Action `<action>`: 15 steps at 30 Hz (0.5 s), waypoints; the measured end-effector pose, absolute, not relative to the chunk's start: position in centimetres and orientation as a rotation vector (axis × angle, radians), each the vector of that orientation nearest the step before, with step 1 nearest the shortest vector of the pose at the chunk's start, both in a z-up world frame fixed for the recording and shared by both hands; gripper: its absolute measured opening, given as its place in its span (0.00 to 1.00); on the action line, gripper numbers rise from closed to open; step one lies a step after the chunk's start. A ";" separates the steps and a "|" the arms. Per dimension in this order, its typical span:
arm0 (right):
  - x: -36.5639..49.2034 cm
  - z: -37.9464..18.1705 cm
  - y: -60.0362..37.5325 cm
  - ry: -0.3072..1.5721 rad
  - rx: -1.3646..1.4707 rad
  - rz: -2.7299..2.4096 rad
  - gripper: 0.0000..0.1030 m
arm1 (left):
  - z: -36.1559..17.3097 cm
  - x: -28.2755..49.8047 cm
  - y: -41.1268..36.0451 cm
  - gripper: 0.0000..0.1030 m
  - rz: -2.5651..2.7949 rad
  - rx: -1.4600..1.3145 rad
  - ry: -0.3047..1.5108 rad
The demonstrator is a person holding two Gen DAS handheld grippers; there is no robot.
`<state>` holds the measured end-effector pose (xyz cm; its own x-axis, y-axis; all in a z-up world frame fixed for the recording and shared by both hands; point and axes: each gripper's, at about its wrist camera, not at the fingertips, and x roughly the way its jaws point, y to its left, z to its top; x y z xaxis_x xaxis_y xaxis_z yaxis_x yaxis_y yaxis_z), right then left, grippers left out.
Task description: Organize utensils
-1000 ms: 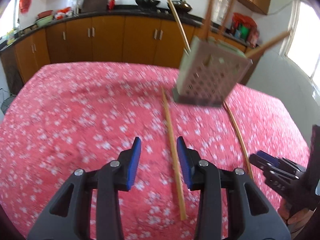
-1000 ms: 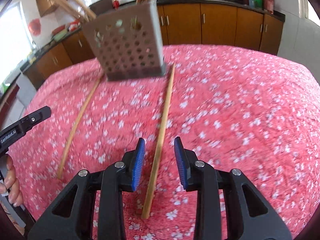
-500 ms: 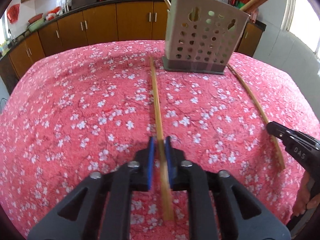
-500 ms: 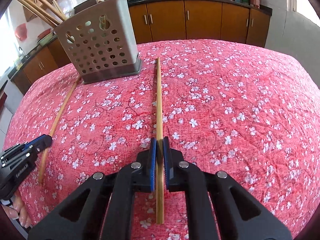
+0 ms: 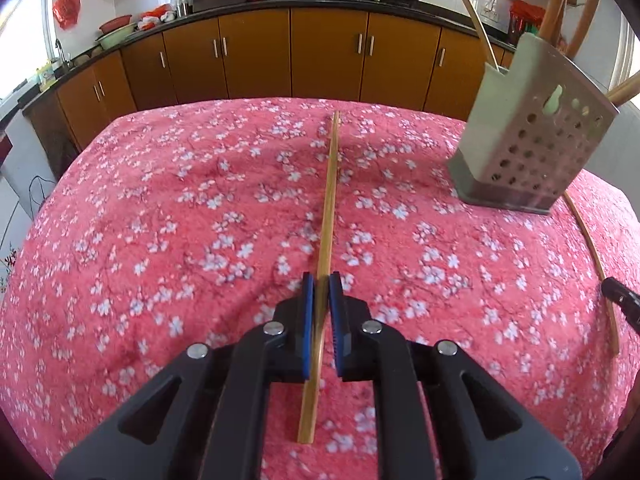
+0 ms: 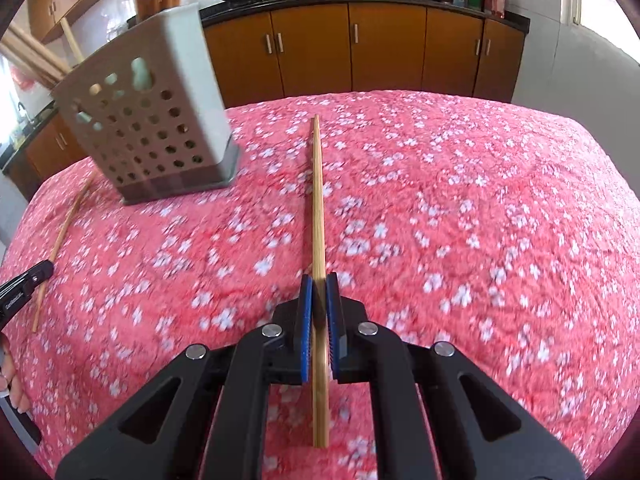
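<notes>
Left gripper (image 5: 321, 280) jaws pinching chopstick (image 5: 328, 208) near butt end; right gripper (image 6: 319, 280) likewise pinching second chopstick (image 6: 317, 200). Sticks light, stiff, slippery bamboo. Perforated utensil holder (image 5: 532, 148) at 2 o'clock.

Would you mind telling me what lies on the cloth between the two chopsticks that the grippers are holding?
The perforated utensil holder stands between them: in the left wrist view, right of the left gripper's chopstick; in the right wrist view, left of the right gripper's chopstick.
</notes>
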<state>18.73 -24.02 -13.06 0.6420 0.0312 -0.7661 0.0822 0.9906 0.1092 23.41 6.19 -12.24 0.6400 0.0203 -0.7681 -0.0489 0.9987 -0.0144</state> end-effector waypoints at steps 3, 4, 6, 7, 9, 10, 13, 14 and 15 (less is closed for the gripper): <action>18.9 -13.2 -24.0 0.849 0.115 -0.038 0.08 | -12.0 23.6 6.7 0.12 0.039 -0.039 0.875; 19.3 -13.3 -23.9 0.849 0.114 -0.038 0.08 | -12.0 23.6 6.7 0.12 0.038 -0.039 0.876; 19.4 -13.3 -24.0 0.850 0.116 -0.038 0.08 | -12.1 23.8 6.9 0.12 0.038 -0.040 0.876; 19.5 -13.3 -24.0 0.849 0.118 -0.036 0.08 | -12.1 23.7 6.8 0.12 0.037 -0.041 0.875; 19.7 -13.3 -24.1 0.849 0.122 -0.034 0.08 | -12.1 23.7 7.0 0.12 0.034 -0.047 0.875; 19.7 -13.3 -24.2 0.849 0.125 -0.033 0.08 | -12.3 23.7 7.0 0.12 0.034 -0.049 0.875; 19.5 -13.3 -24.2 0.847 0.131 -0.031 0.08 | -12.1 23.6 6.9 0.12 0.034 -0.050 0.875; 19.2 -13.3 -24.3 0.847 0.131 -0.030 0.08 | -12.1 23.6 6.9 0.12 0.034 -0.049 0.875; 19.2 -13.3 -24.3 0.847 0.132 -0.030 0.08 | -12.0 23.5 6.9 0.12 0.035 -0.048 0.875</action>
